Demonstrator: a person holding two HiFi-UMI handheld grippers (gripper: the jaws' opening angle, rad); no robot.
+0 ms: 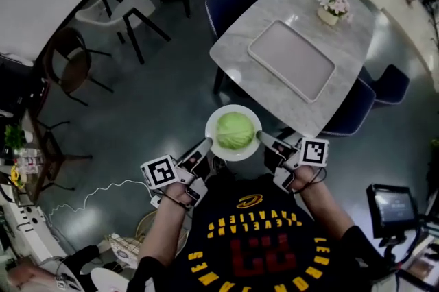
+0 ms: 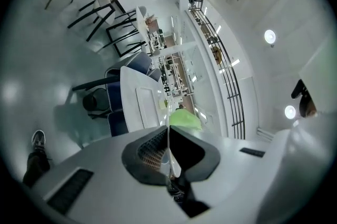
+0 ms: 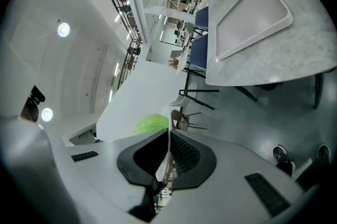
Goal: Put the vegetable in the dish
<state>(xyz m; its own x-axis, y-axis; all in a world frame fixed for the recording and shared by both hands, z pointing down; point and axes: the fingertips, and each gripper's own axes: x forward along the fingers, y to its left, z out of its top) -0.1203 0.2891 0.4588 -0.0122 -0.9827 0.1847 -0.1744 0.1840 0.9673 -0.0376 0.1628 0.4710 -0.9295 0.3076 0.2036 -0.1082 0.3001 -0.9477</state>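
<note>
Marble table ahead; left gripper and right gripper both clamp dish rim, cabbage inside, so carry level, hands matched.

The person wears a black short-sleeved T-shirt with yellow and red lettering, while the left gripper and right gripper are white-bodied, with dark ribbed jaw pads and black-and-white square-marker cubes.
</note>
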